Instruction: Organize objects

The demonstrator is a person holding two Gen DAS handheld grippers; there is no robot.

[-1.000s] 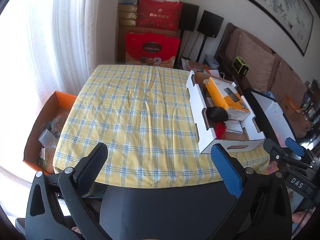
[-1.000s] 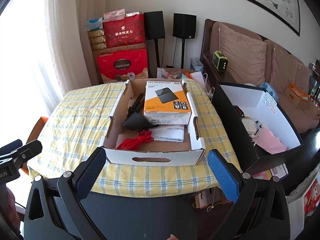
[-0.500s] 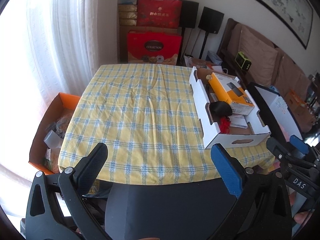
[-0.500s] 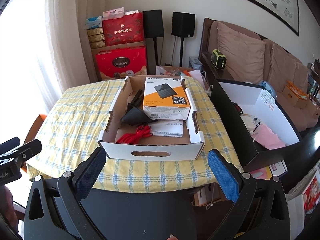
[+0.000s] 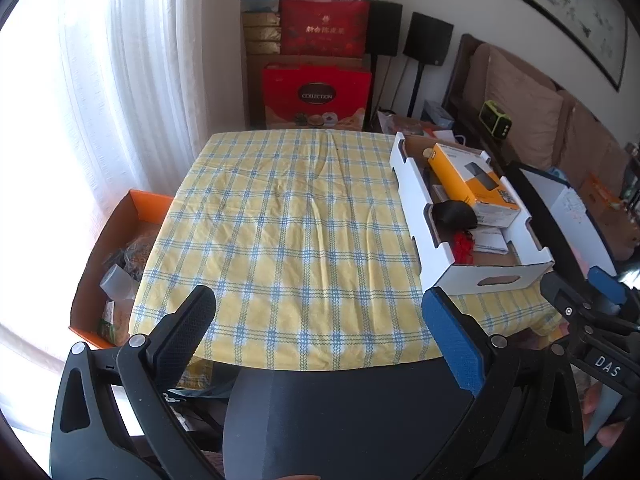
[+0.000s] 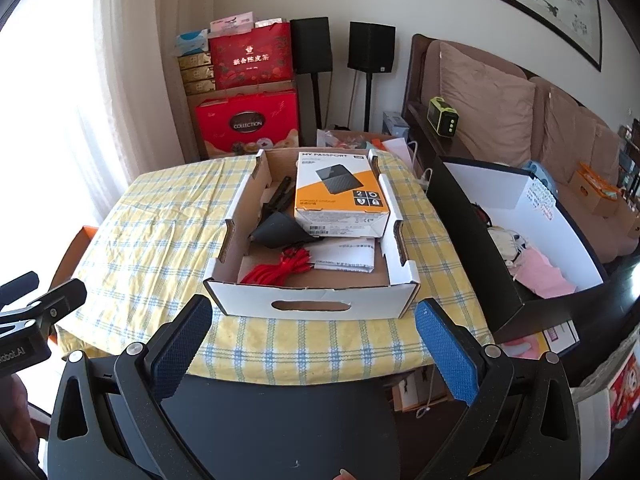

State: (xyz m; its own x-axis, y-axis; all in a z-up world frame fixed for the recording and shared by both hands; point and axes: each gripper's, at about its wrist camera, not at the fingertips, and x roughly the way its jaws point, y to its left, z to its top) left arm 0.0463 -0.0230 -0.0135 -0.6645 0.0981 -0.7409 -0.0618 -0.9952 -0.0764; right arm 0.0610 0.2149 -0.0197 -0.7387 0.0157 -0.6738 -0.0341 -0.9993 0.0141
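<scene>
A white cardboard tray [image 6: 312,306] stands on the right side of the yellow checked tablecloth [image 5: 280,220]; it also shows in the left wrist view [image 5: 412,196]. Inside lie an orange and white hard-drive box [image 6: 340,200], a black pouch [image 6: 280,232], a red cable bundle [image 6: 280,270] and a white paper [image 6: 346,254]. My right gripper [image 6: 312,344] is open and empty, just in front of the tray. My left gripper [image 5: 320,332] is open and empty over the table's near edge, left of the tray.
An orange box [image 5: 116,240] of odds and ends sits on the floor left of the table. A black bin with a white lining [image 6: 516,216] stands right of it. Red gift boxes [image 6: 248,128], speakers and a sofa [image 6: 500,120] lie beyond.
Both grippers have drawn back and risen slightly, so the table and tray look a little farther away. Nothing on the table has moved.
</scene>
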